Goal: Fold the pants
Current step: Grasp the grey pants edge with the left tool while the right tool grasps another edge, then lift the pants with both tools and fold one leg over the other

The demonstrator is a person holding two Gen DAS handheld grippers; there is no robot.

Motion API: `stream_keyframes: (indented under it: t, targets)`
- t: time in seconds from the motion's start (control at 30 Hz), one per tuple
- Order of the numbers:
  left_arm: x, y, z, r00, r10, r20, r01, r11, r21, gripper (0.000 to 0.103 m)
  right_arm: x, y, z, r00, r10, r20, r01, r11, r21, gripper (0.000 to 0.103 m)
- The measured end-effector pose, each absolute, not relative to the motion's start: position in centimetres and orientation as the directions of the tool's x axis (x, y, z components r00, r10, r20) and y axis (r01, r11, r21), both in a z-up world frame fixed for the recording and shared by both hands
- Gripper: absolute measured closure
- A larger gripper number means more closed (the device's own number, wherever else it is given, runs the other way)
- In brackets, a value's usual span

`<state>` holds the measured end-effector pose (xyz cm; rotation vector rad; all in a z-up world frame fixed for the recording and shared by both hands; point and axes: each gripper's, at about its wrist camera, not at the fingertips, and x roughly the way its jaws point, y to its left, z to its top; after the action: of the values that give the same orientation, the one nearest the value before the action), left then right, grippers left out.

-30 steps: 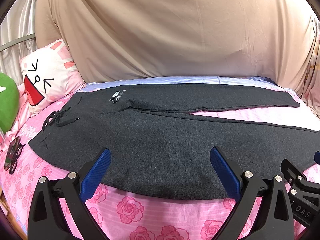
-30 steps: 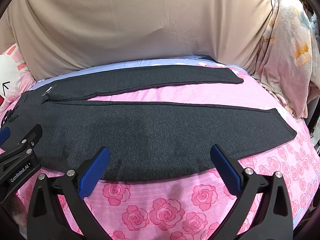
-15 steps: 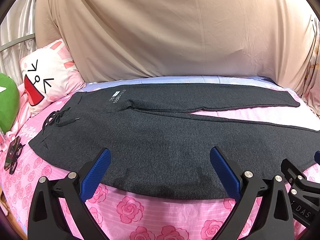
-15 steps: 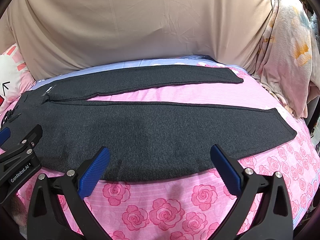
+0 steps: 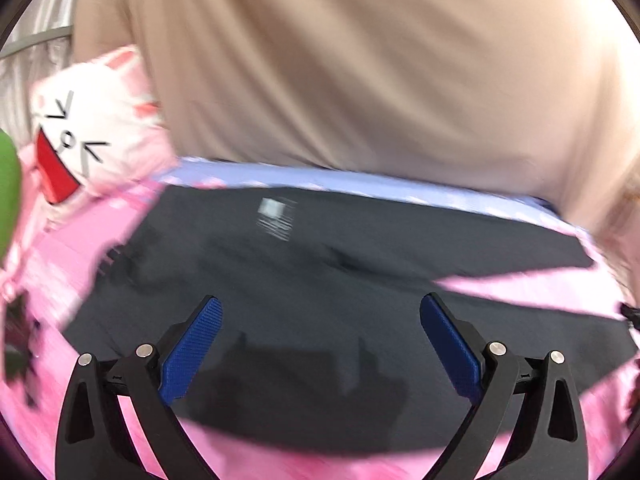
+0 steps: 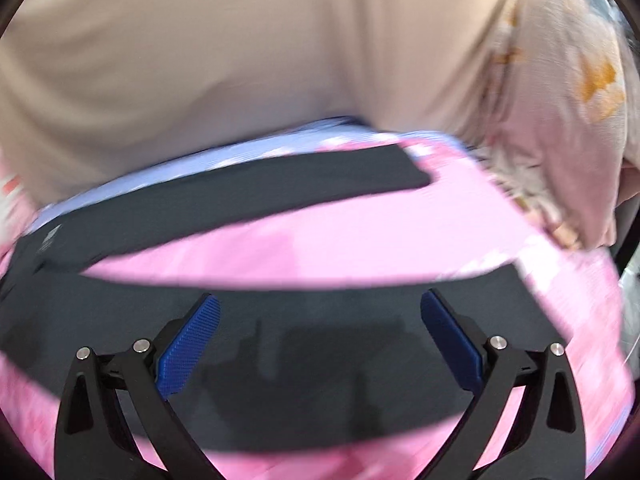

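Dark grey pants lie flat on a pink rose-print bed sheet, waist at the left, both legs stretched to the right. My left gripper hangs open just over the hip part of the near leg, nothing between its blue pads. In the right wrist view the near leg runs across the lower frame and the far leg lies behind it, with a strip of sheet between. My right gripper is open low over the near leg, holding nothing. Both views are motion-blurred.
A beige cloth hangs behind the bed. A white cartoon-face pillow and a green object sit at the left. Floral fabric drapes at the right end. The sheet's front strip lies under the fingers.
Both grippers have dropped and moved forward over the near pant leg, so the pants fill more of each view. The frames have turned blurry. Jaws stay open.
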<state>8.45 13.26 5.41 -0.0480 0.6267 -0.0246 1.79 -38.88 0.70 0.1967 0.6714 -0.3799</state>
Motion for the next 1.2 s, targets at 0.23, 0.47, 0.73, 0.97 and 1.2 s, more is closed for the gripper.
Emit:
stream_keyframes:
  t: [0.23, 0.47, 0.73, 0.97, 1.2]
  targets:
    - [22.6, 21.3, 4.9, 0.697, 0.088, -0.712, -0.168, 0.985, -0.043, 0.005, 10.7, -49.6, -0.2, 0.657, -0.263, -0.706, 0.443, 0.893, 0.08, 0.005]
    - [33.3, 27.5, 0.9, 0.57, 0.168, -0.804, -0.314, 0.949, -0.024, 0.008, 20.6, -54.2, -2.2, 0.614, -0.247, -0.75, 0.445, 0.893, 0.07, 0.005]
    - [38.8, 33.0, -3.6, 0.459, 0.176, -0.871, -0.427, 0.903, -0.043, 0.008, 26.2, -56.2, -4.7, 0.575, -0.217, -0.789, 0.46, 0.883, 0.093, 0.005]
    - [38.8, 32.1, -1.8, 0.508, 0.195, -0.839, -0.38, 0.925, -0.015, 0.094, 24.4, -54.6, -2.9, 0.654, -0.129, -0.745, 0.364, 0.917, 0.16, 0.093]
    - [29.3, 32.3, 6.7, 0.685, 0.078, -0.724, -0.295, 0.939, -0.179, 0.096, 16.3, -52.1, 3.9, 0.781, -0.118, -0.614, 0.273, 0.948, 0.165, 0.093]
